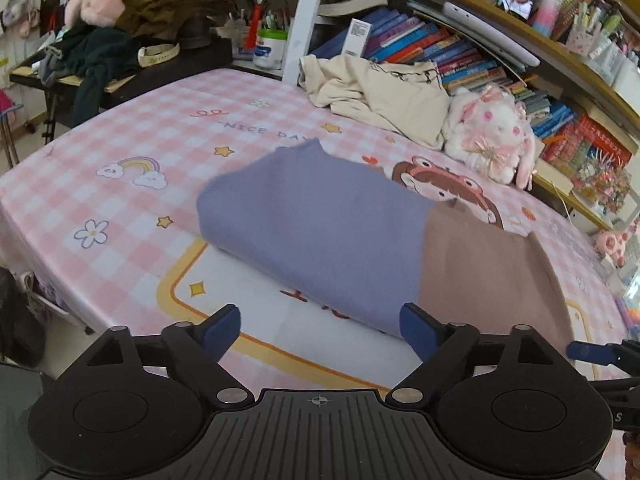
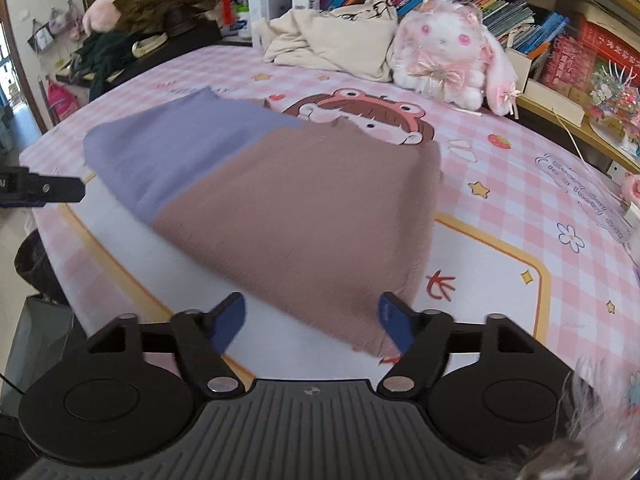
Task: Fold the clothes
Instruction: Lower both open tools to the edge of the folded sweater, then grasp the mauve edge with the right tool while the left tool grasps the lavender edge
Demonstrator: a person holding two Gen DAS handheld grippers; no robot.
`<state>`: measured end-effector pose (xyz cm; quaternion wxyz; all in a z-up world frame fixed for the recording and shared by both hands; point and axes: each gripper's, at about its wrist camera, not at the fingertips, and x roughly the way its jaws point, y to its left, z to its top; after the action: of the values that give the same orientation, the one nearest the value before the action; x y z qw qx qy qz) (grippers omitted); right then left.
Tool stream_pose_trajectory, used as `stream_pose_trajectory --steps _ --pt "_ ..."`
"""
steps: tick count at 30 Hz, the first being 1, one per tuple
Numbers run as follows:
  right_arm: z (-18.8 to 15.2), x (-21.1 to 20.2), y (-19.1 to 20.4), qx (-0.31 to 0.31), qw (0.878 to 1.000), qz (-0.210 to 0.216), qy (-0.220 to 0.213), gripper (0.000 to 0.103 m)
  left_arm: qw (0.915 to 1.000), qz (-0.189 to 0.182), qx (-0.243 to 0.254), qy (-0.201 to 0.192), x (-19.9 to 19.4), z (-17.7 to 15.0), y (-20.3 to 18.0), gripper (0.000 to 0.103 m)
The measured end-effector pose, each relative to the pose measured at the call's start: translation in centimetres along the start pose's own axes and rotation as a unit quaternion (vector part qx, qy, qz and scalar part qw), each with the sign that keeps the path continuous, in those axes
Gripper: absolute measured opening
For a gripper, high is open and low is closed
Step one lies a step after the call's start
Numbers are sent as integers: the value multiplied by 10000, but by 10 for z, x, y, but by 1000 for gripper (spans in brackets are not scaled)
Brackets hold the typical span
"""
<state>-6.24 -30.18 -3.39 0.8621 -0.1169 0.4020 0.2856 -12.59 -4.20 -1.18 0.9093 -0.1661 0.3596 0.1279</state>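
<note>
Lying flat just ahead of both pairs of tongs: a folded two-tone knit garment, soft lavender-blue at one end and fuzzy dusty-brown at the other (image 1: 340, 240), roughly rectangular, resting on a smooth pink-and-white checked cartoon-print table cover (image 1: 132, 216). Left black plastic tongs with blue pads (image 1: 320, 330) spread wide apart, holding nothing, the near folded edge of the lavender half between the pads and slightly beyond. Right black tongs with matching blue pads (image 2: 312, 320) likewise parted and empty, the brown half's napped near corner just ahead of the gap. Farther beyond the garment, a crumpled cream cotton cloth (image 2: 332, 44) heaped beside a fluffy white-and-pink plush rabbit (image 2: 448, 52), both against slanted shelves of glossy coloured books (image 1: 440, 48). Far ahead and left, a rumpled pile of dark clothes (image 1: 132, 28).
</note>
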Motion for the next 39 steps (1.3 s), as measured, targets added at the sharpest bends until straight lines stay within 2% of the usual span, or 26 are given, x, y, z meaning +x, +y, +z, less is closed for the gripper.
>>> stream_pose_trajectory --steps 3,5,7,9,12,15,20,21,23,25,27,28,29,30,31,32,34,35,39 --pt "0 -1 4 -43 10000 -33 16 80 9999 -73 -126 -18 4 1 3 99" --pt "0 -1 4 -2 10000 -76 30 80 9969 -291 -721 90 13 3 19 99" --pt "2 -3 3 149 9998 -105 12 80 9888 -518 -1385 211 22 6 38 99" --pt "3 -2 1 271 9995 -157 28 80 9756 -742 -2041 331 32 8 56 97" --pt "5 -1 1 409 9986 -315 77 80 9499 -1030 -2912 483 47 12 81 97" --pt "7 0 1 558 9972 -492 123 80 9295 -1180 -3455 532 65 15 99 91" --pt "10 -2 -6 940 9920 -830 138 78 8807 -1377 -4502 518 84 15 125 82" --pt "11 -2 -7 993 9909 -894 142 78 8722 -1403 -4658 505 86 15 130 78" --pt "12 -1 -9 1114 9886 -1004 150 78 8641 -1449 -4796 473 91 17 135 73" --pt "13 1 -12 1290 9858 -1061 174 77 8604 -1485 -4855 429 95 19 138 68" --pt "15 4 -15 1494 9821 -1125 209 74 8611 -1502 -4837 440 100 22 138 67" --pt "16 7 -18 1601 9805 -1108 265 63 8652 -1476 -4770 468 102 24 137 61" --pt "16 10 -20 1708 9787 -1092 321 56 8705 -1434 -4681 502 103 27 136 48" --pt "17 14 -22 1815 9768 -1073 377 43 8751 -1393 -4601 552 105 28 136 41" --pt "17 19 -24 1960 9746 -980 455 37 8792 -1353 -4528 613 107 29 137 32" --pt "18 23 -23 2015 9734 -972 501 33 8795 -1356 -4515 656 109 29 140 26" --pt "20 30 -21 2102 9716 -934 557 27 8762 -1410 -4553 711 111 28 147 22" --pt "22 33 -20 2134 9711 -903 568 26 8772 -1404 -4535 711 111 29 149 21" --pt "35 45 -4 1948 9772 -634 561 25 8959 -1271 -4236 429 100 42 166 19"
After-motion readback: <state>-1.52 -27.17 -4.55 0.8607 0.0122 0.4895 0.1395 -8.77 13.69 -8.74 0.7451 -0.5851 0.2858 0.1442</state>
